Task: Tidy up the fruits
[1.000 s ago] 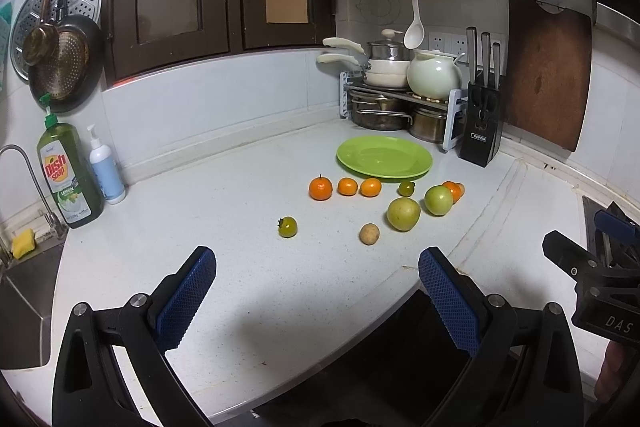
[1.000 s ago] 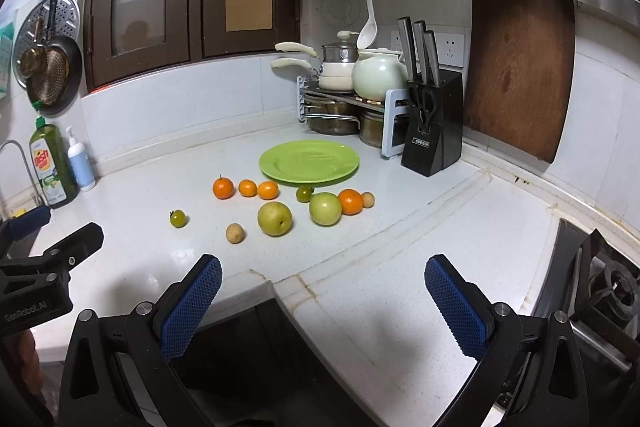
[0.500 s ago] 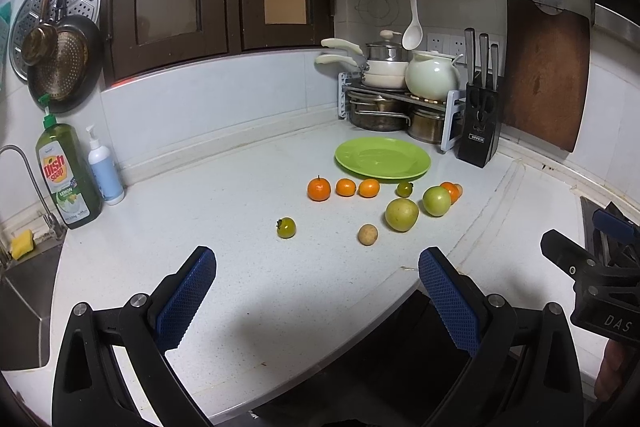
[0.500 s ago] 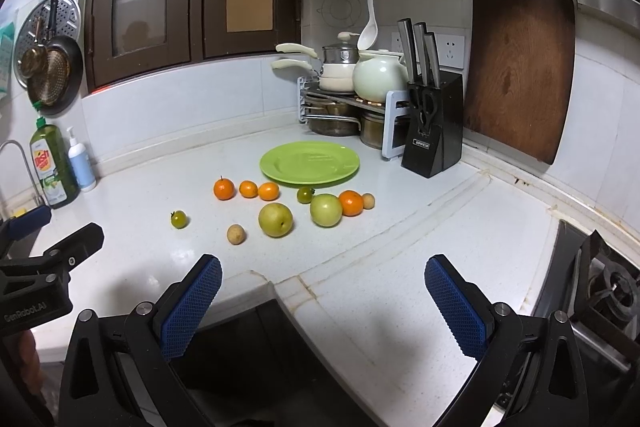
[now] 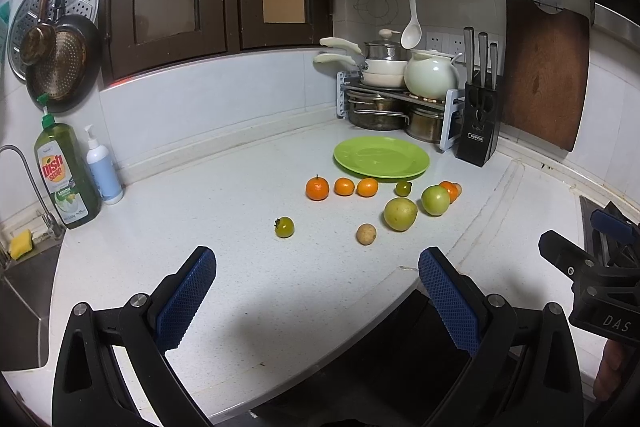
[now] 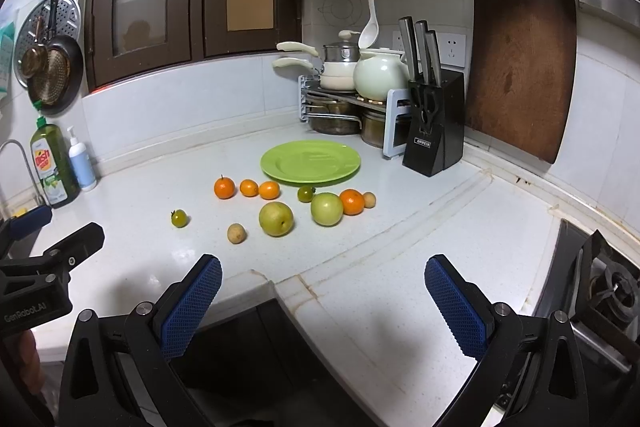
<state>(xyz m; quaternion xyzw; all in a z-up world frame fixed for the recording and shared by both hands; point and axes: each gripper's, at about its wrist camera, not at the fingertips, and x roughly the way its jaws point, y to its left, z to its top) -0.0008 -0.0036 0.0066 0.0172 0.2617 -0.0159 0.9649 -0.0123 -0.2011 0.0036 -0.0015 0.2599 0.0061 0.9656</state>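
A green plate (image 5: 381,157) (image 6: 310,162) lies empty on the white counter near the corner. In front of it lie several fruits: three oranges in a row (image 5: 317,187) (image 6: 224,187), a yellow-green pear (image 5: 400,213) (image 6: 276,218), a green apple (image 5: 435,200) (image 6: 327,209), a fourth orange (image 6: 352,201), two small green tomatoes (image 5: 284,227) (image 6: 305,194) and two small brown fruits (image 5: 366,233) (image 6: 369,199). My left gripper (image 5: 316,297) is open and empty, well short of the fruits. My right gripper (image 6: 322,301) is open and empty over the counter's front edge.
A knife block (image 6: 434,131), a pot rack with a teapot (image 6: 378,75) and a wooden cutting board (image 6: 520,71) stand behind the plate. Dish soap (image 5: 66,175) and a sink (image 5: 20,291) are at the left. A stove burner (image 6: 612,291) is at the right.
Both views have shifted very slightly; the fruits and plate have not moved. Both grippers stay open.
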